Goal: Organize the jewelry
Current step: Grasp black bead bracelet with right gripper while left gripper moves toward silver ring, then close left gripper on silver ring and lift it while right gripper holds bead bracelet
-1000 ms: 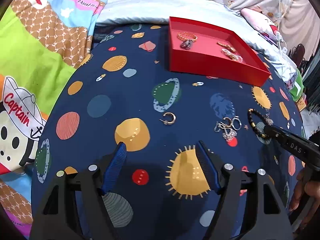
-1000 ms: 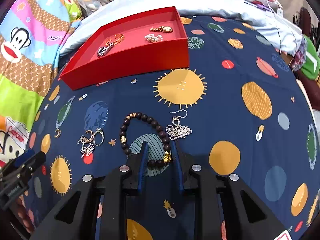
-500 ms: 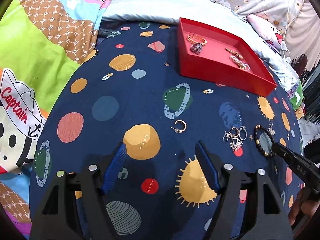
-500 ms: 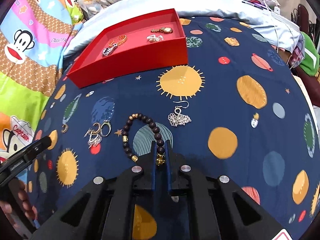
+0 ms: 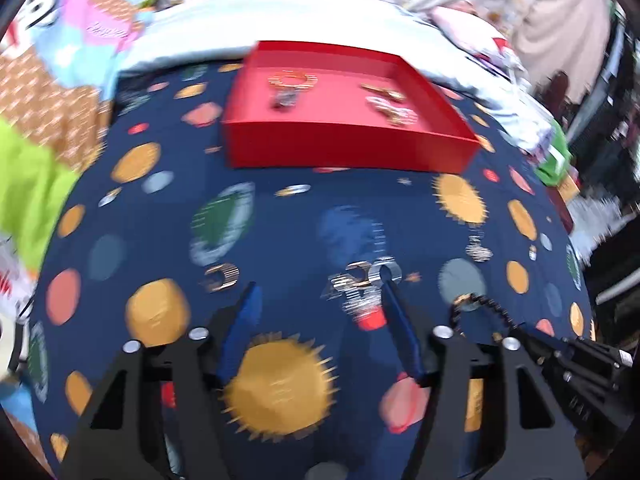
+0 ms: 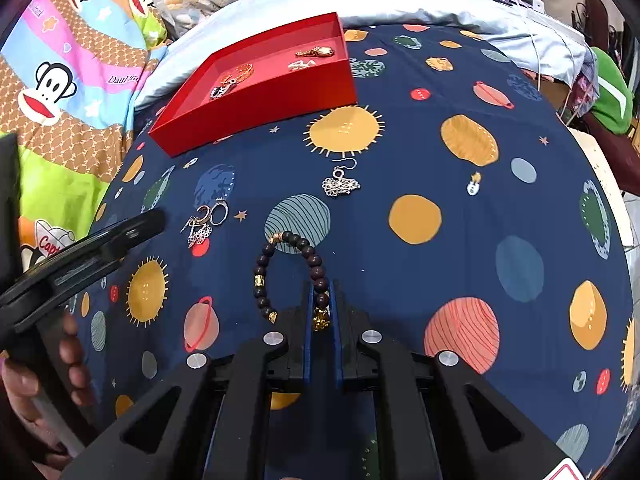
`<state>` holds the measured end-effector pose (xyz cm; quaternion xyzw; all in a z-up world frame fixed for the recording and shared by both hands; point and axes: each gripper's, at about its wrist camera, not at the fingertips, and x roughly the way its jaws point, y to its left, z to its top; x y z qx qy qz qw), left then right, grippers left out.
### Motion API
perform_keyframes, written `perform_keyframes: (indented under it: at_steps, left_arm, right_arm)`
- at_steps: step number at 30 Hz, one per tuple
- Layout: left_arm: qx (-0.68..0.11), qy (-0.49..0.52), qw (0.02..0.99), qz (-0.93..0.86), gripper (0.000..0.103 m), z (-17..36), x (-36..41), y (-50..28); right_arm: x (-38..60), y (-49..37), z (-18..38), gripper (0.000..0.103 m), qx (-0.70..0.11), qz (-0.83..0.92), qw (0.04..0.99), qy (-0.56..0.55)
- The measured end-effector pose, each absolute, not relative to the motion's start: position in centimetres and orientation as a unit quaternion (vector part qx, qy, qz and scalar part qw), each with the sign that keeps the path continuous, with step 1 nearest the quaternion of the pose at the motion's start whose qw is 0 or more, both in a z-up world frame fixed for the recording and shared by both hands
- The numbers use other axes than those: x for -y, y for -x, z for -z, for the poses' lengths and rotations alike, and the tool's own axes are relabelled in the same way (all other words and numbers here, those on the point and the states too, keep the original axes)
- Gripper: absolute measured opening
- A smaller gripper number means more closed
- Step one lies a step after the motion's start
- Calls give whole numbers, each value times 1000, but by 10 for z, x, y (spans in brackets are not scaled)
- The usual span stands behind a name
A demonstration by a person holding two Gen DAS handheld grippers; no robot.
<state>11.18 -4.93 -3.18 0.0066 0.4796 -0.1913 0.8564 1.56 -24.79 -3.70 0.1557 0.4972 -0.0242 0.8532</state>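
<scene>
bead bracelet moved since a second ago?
Yes. The bead bracelet, pinched by the right gripper, has slid off the striped teal planet print, towards the camera.

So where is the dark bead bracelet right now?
In the right wrist view, low in the middle: the bead bracelet is pinched by the right gripper, beside the striped planet on the blue blanket.

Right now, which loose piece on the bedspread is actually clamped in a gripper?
The dark beaded bracelet: the right gripper is shut on its gold charm end. The silver earring and the ring cluster lie free on the cloth.
</scene>
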Motion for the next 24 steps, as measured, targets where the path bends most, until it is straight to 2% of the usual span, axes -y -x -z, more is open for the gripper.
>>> perform_keyframes:
  at_steps: [2,12,24]
  left_arm:
    - [-479,-7,853,206,46,33,61,-114]
    - [-488,-25,843,227,45,53,91,-116]
    - [-482,-46,856,184,45,57,73,-129]
  right_arm:
    - [251,-14,35,8,-495,26,854,-158]
    - [261,-8,36,8,-492,27,853,-173]
    - [262,-10,37,8,-490,21,852,-180]
